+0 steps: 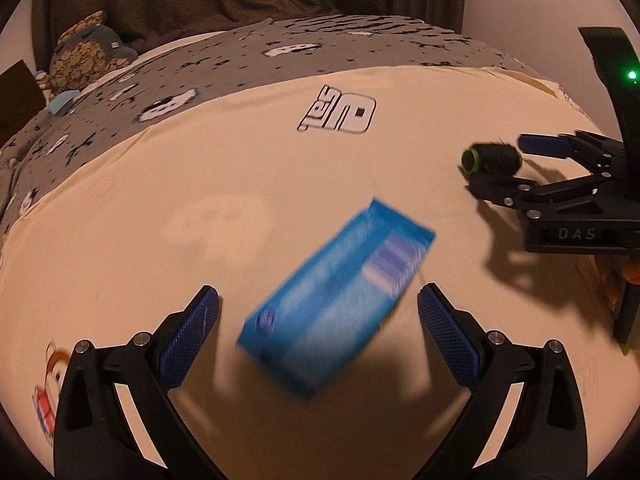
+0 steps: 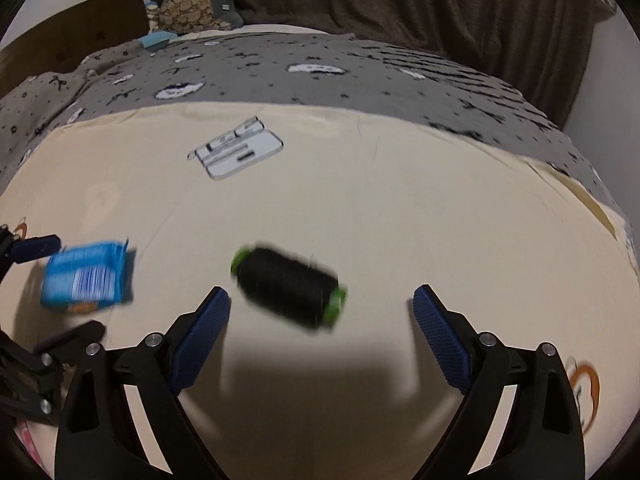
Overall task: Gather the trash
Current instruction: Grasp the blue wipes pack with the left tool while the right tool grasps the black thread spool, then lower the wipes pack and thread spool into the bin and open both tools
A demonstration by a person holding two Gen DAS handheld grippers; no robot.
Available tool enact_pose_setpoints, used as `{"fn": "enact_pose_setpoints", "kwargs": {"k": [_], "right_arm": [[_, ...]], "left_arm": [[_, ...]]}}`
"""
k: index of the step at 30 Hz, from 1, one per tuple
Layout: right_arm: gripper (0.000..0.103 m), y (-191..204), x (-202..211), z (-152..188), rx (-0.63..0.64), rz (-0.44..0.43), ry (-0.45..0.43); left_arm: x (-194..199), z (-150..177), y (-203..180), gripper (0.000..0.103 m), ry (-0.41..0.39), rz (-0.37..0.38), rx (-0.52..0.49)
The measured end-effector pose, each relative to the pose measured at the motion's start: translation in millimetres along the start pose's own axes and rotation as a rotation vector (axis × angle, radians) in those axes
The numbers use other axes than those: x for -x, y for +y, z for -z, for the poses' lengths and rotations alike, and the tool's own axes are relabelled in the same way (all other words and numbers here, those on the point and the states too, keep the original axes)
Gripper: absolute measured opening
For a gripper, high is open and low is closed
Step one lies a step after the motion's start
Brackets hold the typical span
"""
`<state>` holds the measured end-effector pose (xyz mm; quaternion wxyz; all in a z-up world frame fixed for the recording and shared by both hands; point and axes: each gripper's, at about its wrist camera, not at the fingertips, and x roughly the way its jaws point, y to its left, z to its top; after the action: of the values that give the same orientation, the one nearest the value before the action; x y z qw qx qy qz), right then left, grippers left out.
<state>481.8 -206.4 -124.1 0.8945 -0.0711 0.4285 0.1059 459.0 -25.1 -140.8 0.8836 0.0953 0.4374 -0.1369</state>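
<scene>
Two grippers hang over a cream sheet on a bed. The left gripper has its jaws wide, with nothing held. A blue box lies flat on the sheet, in line with the gap between the fingers (it looks blurry). The right gripper is wide too and holds nothing. A black spool with green ends lies on its side near its fingertips, a bit closer to the left one. A grey blanket lies further back.

Cream sheet on bed, blue carton, black thread spool
</scene>
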Motion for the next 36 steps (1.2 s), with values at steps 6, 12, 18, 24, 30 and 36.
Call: {"fn": "enact_pose_setpoints", "kwargs": {"k": [6, 12, 18, 24, 30, 36], "right_arm": [[0.042, 2, -9, -7, 0.013, -0.07, 0.016], [0.041, 7, 8, 4, 0.005, -0.063, 0.027], [0.041, 18, 67, 34, 0.019, -0.064, 0.011], [0.041, 30, 133, 72, -0.001, -0.08, -0.009], [0.041, 57, 196, 133, 0.031, -0.07, -0.022], [0.041, 74, 235, 199, 0.003, -0.098, -0.024]], "left_arm": [[-10, -13, 2, 0.065, -0.004, 0.064, -0.002], [4, -2, -6, 0.039, -0.007, 0.061, -0.012], [41, 20, -13, 0.036, 0.01, 0.093, 0.025], [106, 61, -35, 0.036, -0.005, 0.088, 0.019], [173, 113, -58, 0.036, -0.047, 0.126, 0.023], [215, 174, -80, 0.037, -0.063, 0.155, 0.027]]}}
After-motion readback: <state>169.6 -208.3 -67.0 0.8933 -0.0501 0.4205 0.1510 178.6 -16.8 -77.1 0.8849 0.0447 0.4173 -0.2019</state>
